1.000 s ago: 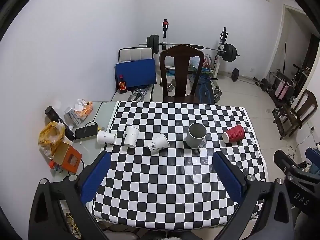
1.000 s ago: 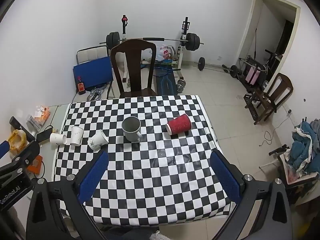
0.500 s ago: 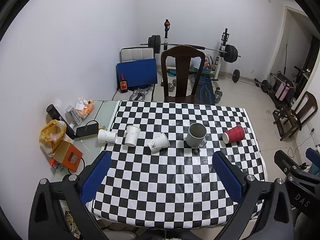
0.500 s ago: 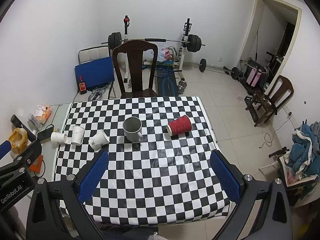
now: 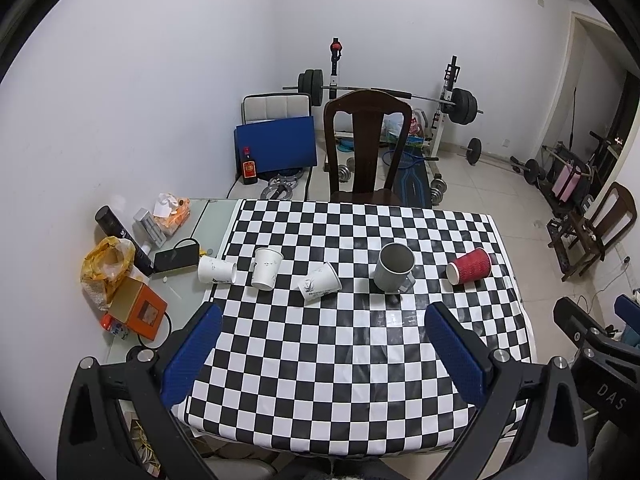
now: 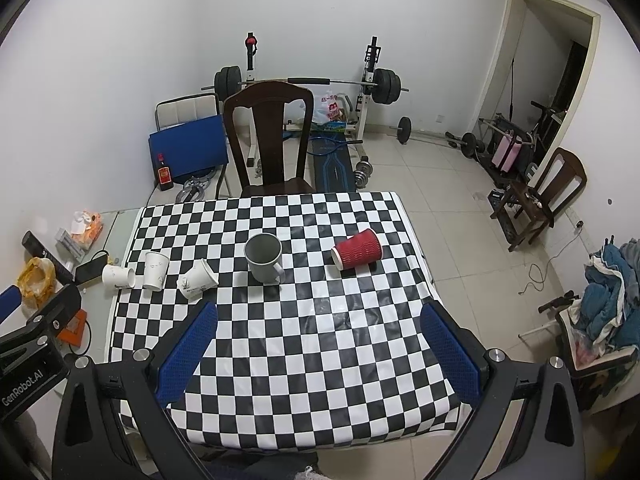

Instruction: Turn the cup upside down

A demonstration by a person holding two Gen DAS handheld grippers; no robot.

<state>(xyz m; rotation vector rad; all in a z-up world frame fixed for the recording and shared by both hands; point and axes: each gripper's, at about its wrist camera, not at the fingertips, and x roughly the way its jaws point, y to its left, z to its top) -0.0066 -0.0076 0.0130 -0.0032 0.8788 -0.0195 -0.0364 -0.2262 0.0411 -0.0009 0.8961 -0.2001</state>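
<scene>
Checkered table (image 5: 360, 360) | grey mug (image 5: 394, 267) upright mid-table | my left gripper (image 5: 324, 354), right gripper (image 6: 318, 350) spread wide, empty | risk: handle snags, mug slips mid-flip

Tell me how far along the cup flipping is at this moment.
Done: nothing; no cup sits rim-down. The grey mug and one white cup stand upright; the red cup and two white cups lie on their sides on the checkered table. In hand: nothing; the left gripper and right gripper hover open, short of the cups. Left: approach, grasp, invert.
</scene>
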